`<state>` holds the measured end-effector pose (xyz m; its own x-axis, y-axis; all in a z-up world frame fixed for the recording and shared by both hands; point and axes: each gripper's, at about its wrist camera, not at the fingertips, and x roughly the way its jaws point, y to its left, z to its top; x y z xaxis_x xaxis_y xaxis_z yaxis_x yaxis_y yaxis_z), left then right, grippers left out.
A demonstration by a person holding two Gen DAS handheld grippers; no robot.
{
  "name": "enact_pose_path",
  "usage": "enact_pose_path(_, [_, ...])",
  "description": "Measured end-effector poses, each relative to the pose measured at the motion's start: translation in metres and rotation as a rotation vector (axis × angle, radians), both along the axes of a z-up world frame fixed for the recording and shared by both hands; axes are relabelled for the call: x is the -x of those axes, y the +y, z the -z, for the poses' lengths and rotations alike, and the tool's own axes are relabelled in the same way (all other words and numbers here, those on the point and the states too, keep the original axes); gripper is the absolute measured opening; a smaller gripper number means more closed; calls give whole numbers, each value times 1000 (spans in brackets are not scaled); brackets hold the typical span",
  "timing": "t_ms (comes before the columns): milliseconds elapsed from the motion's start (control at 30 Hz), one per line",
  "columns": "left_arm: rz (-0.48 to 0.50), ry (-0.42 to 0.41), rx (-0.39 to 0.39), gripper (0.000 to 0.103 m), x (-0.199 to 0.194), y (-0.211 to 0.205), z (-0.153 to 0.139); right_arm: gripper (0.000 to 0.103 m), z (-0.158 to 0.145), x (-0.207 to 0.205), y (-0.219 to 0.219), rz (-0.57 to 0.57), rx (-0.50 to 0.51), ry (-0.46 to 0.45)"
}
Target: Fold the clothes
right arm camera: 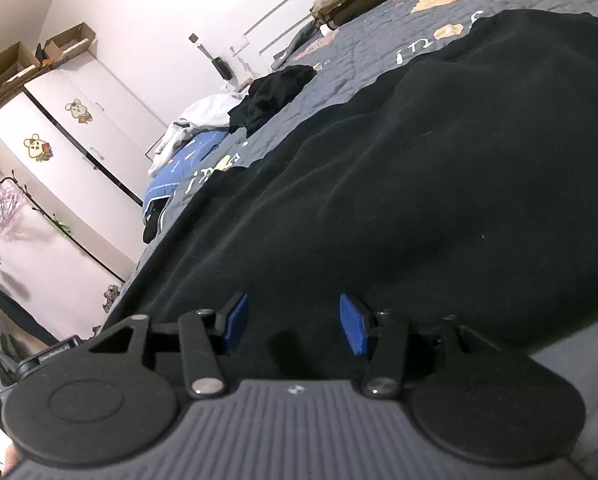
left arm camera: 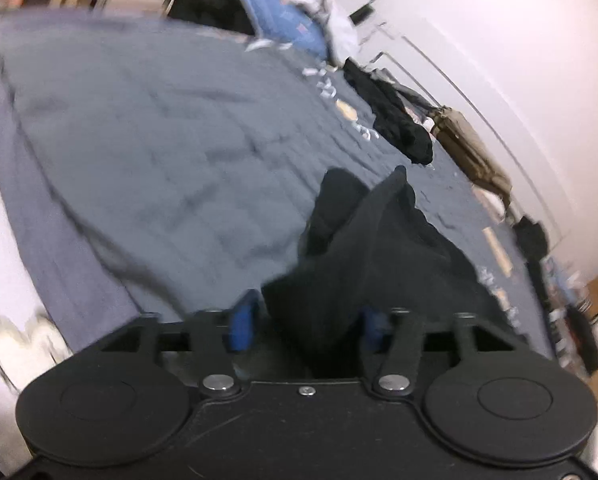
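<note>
Hand-held gripper left has black garment bunched between part-open jaws; the right one gapes empty over the cloth. Pinch firmly, then draw toward twelve o'clock across the bed.

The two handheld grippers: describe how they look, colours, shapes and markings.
Left gripper: glossy black body, two round black discs, black linkage arms on silver pivot pins, one small screw, blue pads. Right gripper: the same black discs, arms, silver pins and blue pads, but a ribbed grey body.
</note>
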<state>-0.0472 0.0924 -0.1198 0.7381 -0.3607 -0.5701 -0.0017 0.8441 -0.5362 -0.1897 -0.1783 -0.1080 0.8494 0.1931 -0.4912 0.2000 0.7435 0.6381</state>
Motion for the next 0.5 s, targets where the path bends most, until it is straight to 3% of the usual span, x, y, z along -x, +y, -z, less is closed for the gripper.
enact_pose_path(133, [55, -115, -132, 77, -3, -22, -15, 50, 0, -1, 3, -1, 10, 3])
enact_pose_path(200, [71, -118, -145, 73, -12, -28, -11, 50, 0, -1, 3, -4, 14, 1])
enact_pose_path(300, [29, -47, -38, 24, -22, -16, 2, 50, 0, -1, 1, -4, 4, -1])
enact_pose_path(367, [-29, 12, 128, 22, -25, 8, 12, 50, 1, -1, -2, 0, -17, -5])
enact_pose_path(400, [-44, 26, 155, 22, -26, 14, 14, 50, 1, -1, -3, 3, -27, -7])
enact_pose_path(500, [-56, 17, 125, 26, -21, 16, 9, 50, 1, -1, -7, 16, -49, -6])
